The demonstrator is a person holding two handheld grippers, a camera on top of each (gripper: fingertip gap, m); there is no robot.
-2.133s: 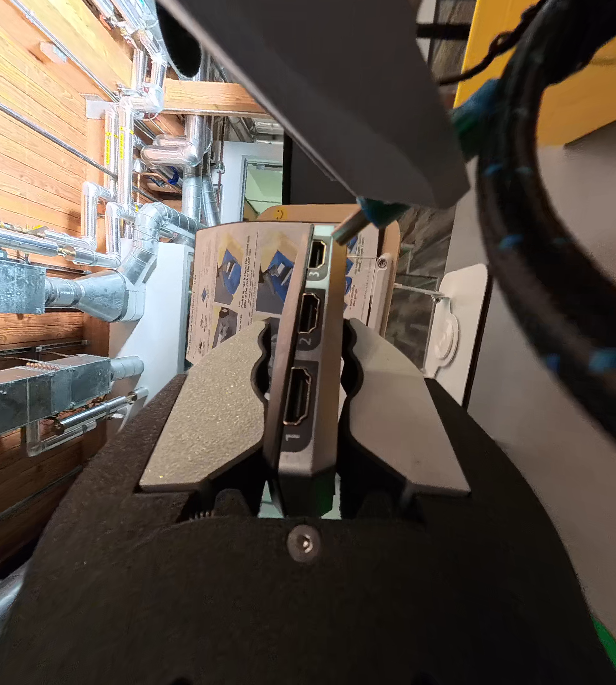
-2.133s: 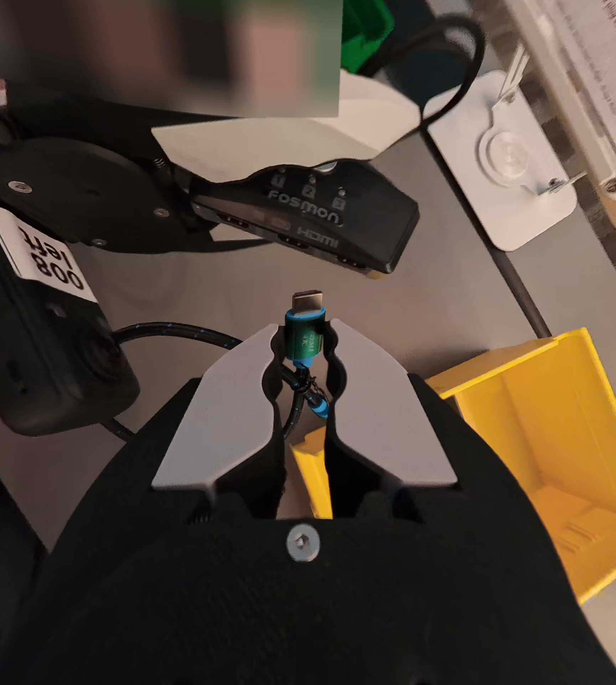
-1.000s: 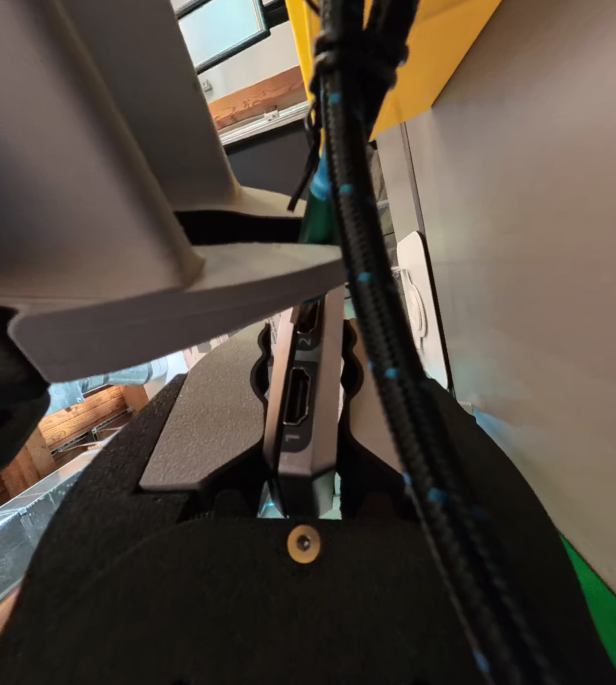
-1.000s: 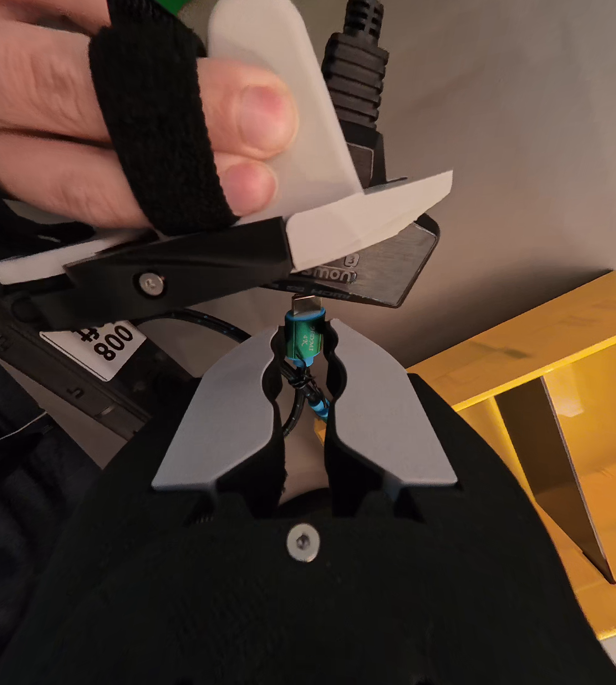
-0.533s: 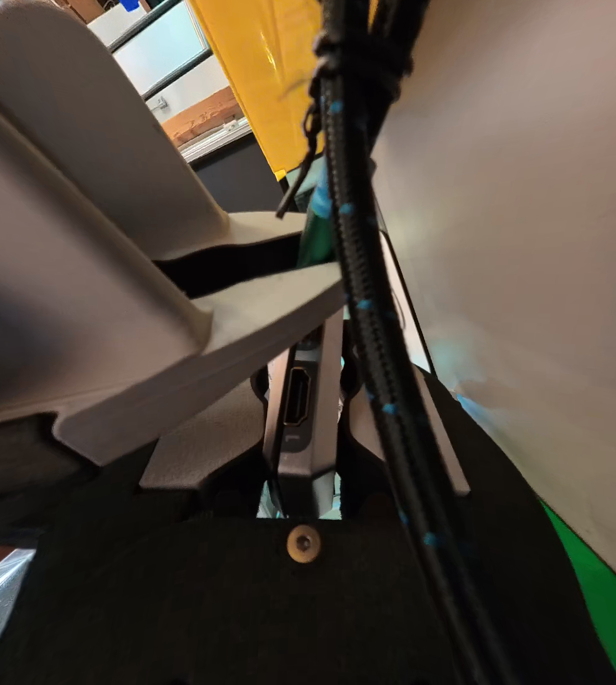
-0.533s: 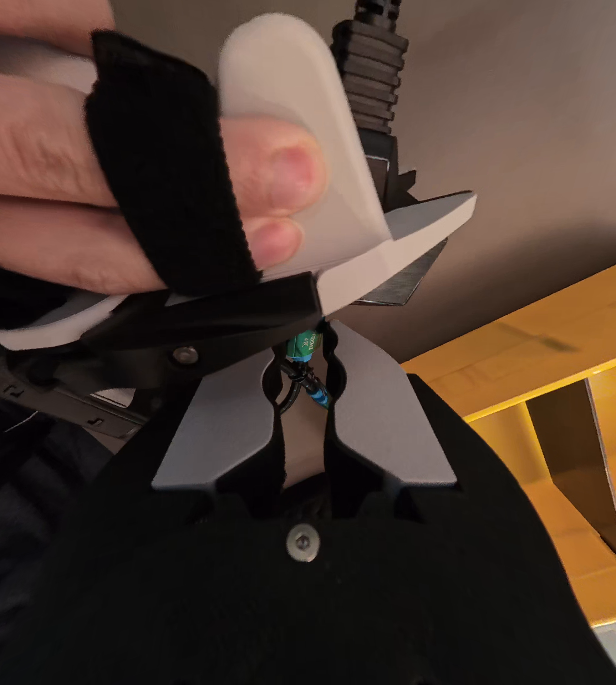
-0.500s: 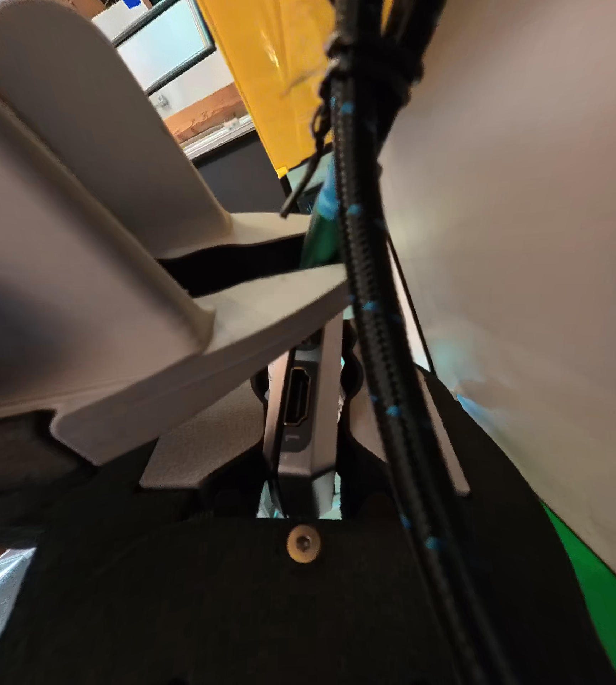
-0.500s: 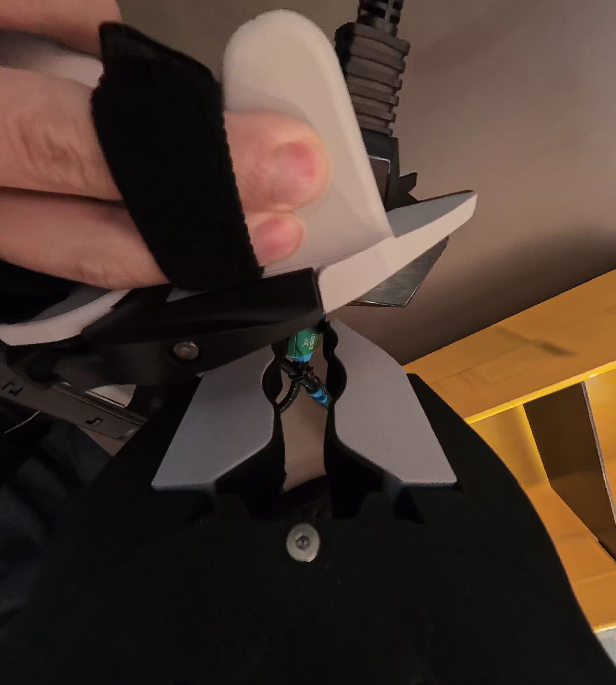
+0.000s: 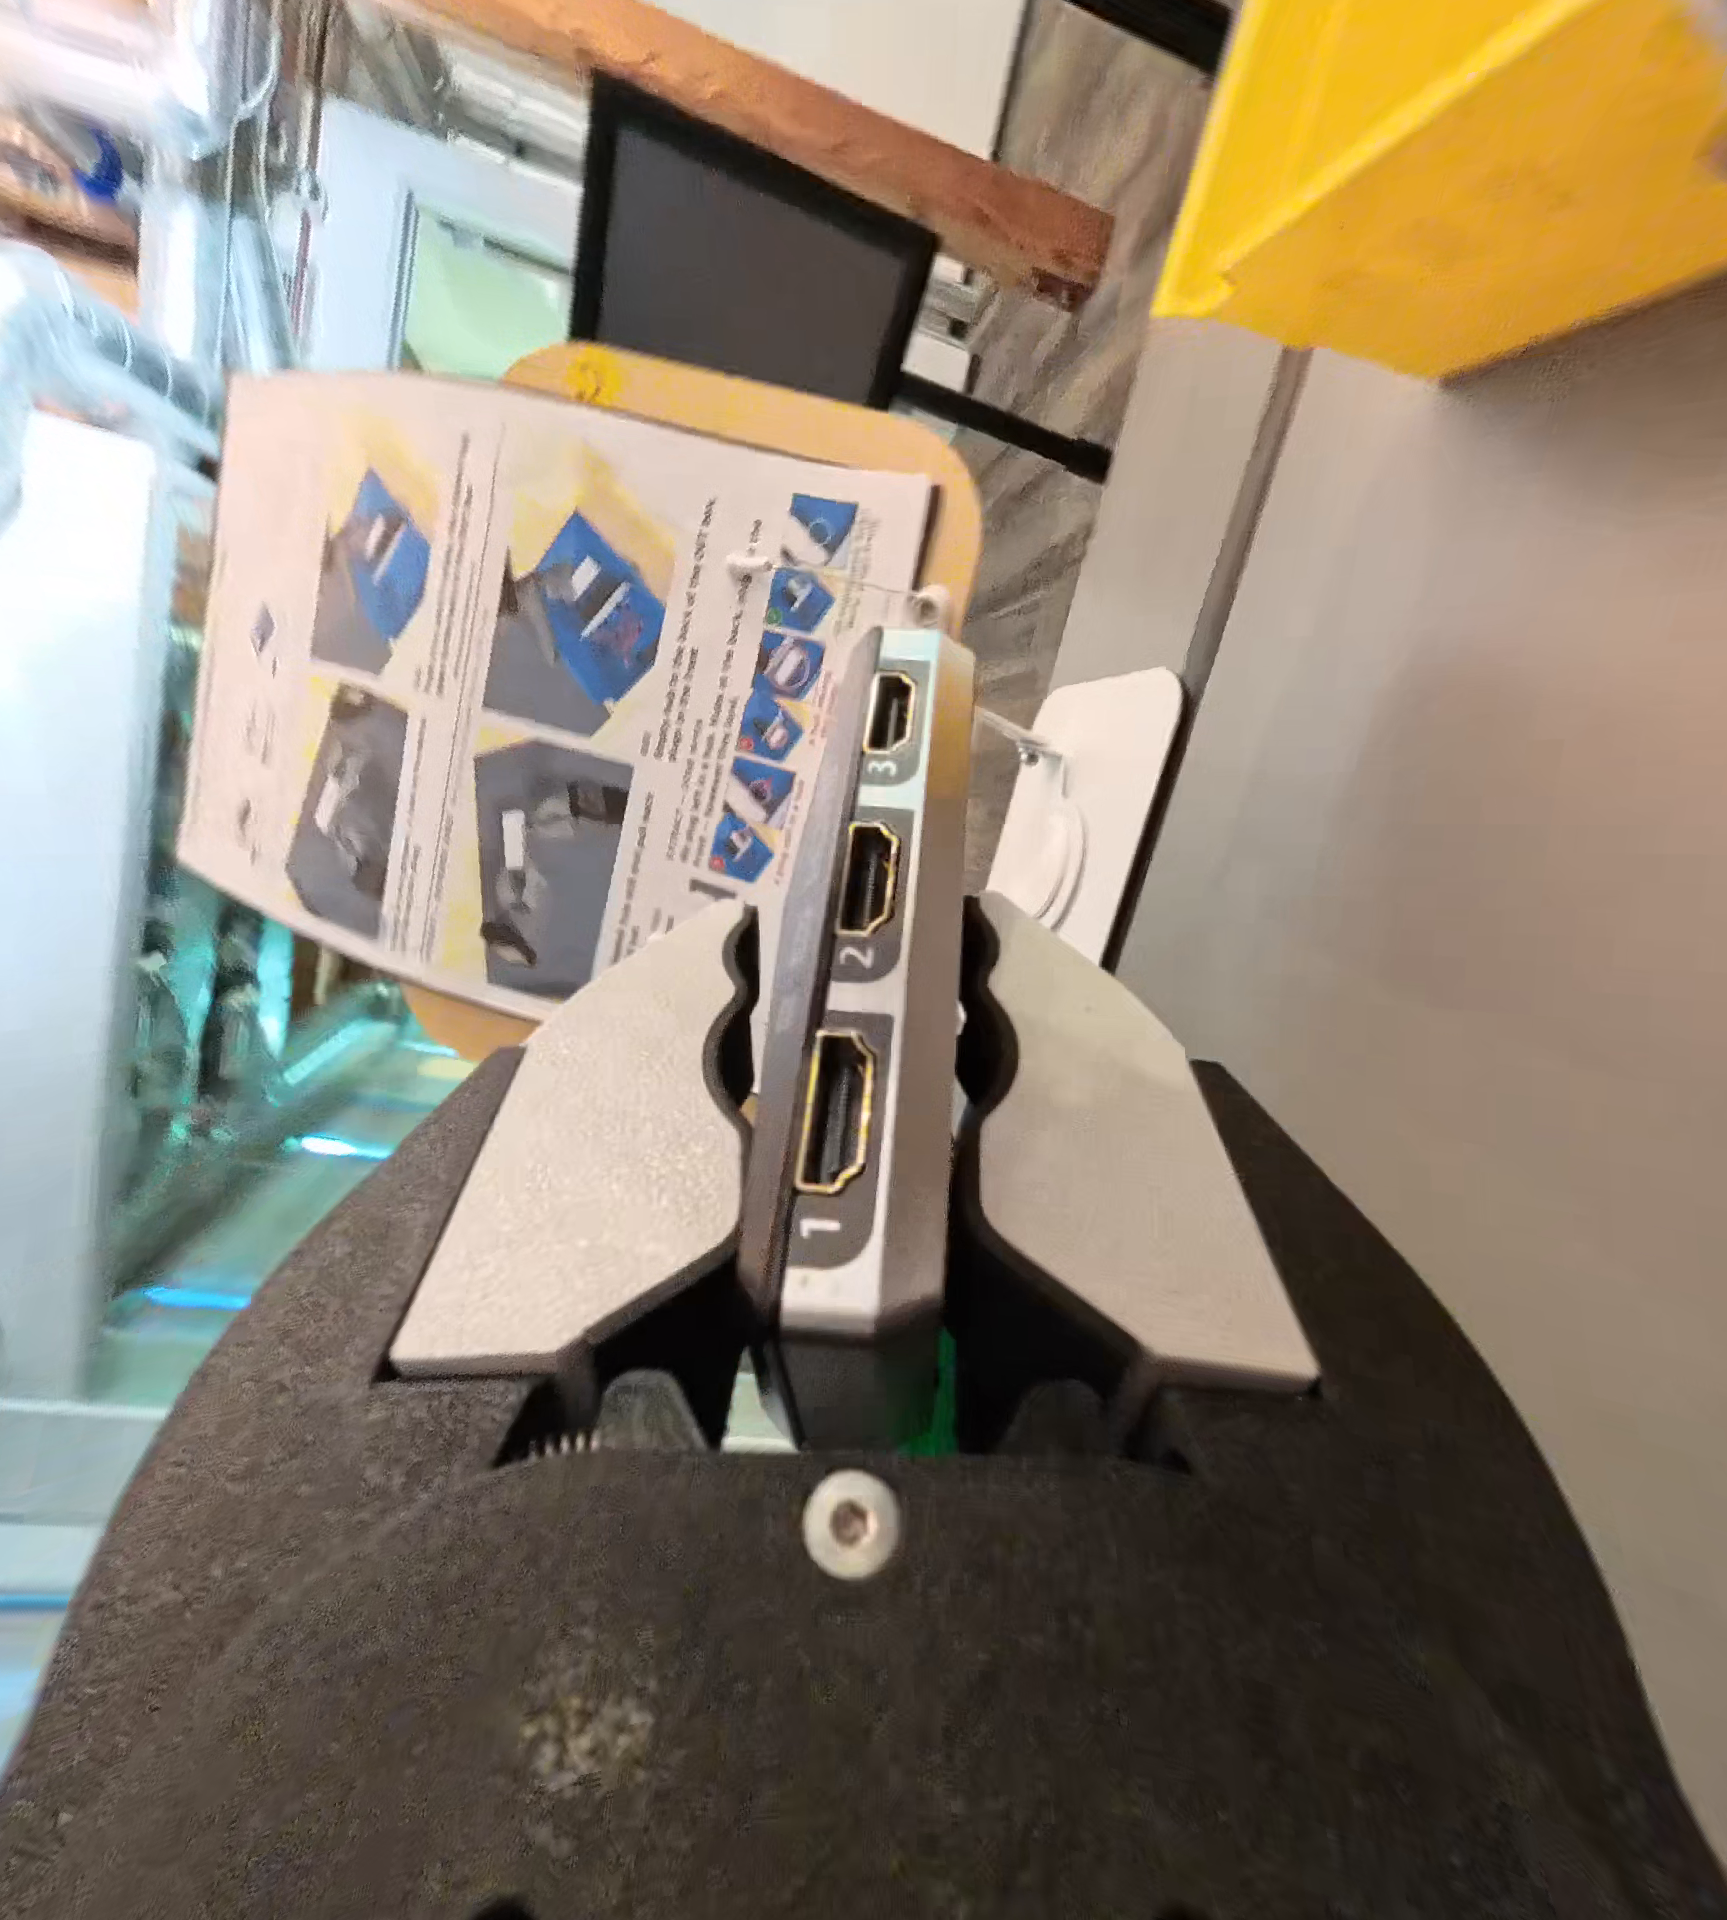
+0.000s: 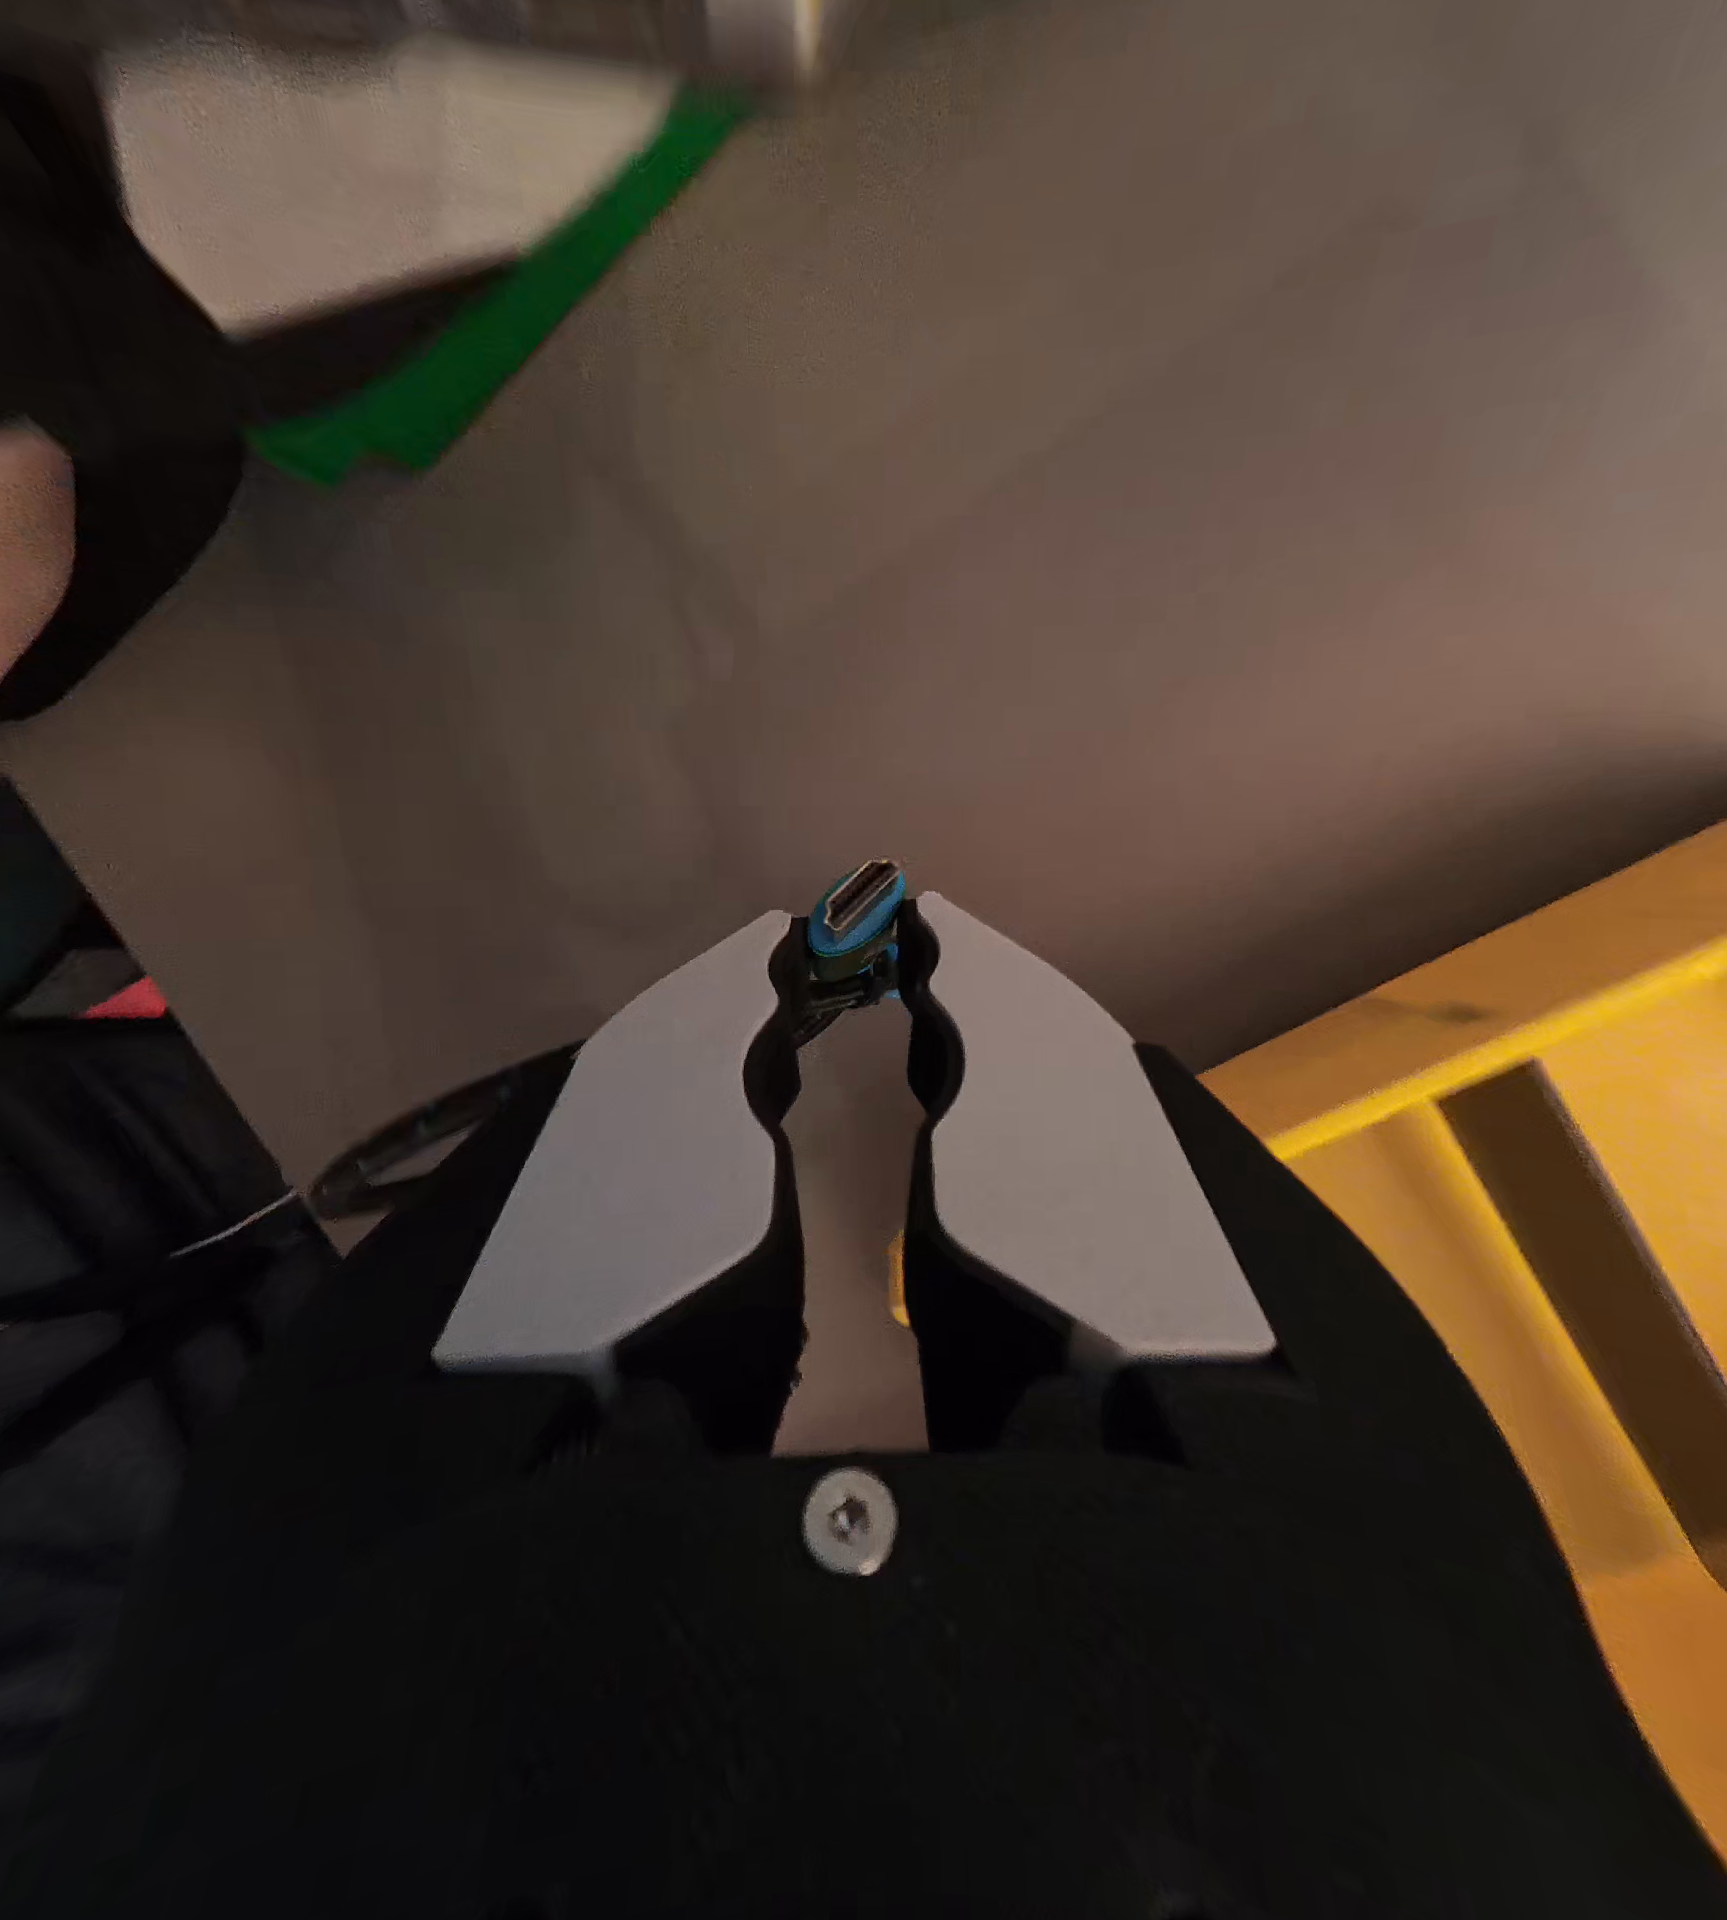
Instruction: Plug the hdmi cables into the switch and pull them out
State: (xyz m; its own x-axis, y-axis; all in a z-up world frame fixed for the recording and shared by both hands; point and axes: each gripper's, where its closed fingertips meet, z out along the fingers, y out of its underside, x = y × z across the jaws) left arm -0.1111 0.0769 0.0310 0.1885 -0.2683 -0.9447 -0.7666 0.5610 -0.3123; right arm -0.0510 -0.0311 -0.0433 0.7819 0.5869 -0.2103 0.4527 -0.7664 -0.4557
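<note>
In the left wrist view my left gripper [image 9: 864,925] is shut on a dark grey HDMI switch [image 9: 864,997], held on edge between the two grey fingers. Its three gold-rimmed ports face the camera and all are empty. In the right wrist view my right gripper [image 10: 854,914] is shut on the blue-green plug of an HDMI cable [image 10: 857,909]. The plug's metal end points away from me into free air above the grey table [image 10: 1150,468]. The black cable [image 10: 402,1143] loops off to the lower left. The switch is not in the right wrist view.
A yellow bin [image 10: 1565,1195] stands to the right of the right gripper and shows at the top right in the left wrist view [image 9: 1441,166]. A printed instruction sheet on a board [image 9: 526,675] and a white plate [image 9: 1098,800] stand behind the switch. A green strip [image 10: 485,343] lies far left. Across from one pair of fingers to the other is roughly 15 cm.
The two grippers have drawn apart. The plug has come out of the switch, and the right gripper and braided cable have left the left wrist view. Both views are motion-blurred.
</note>
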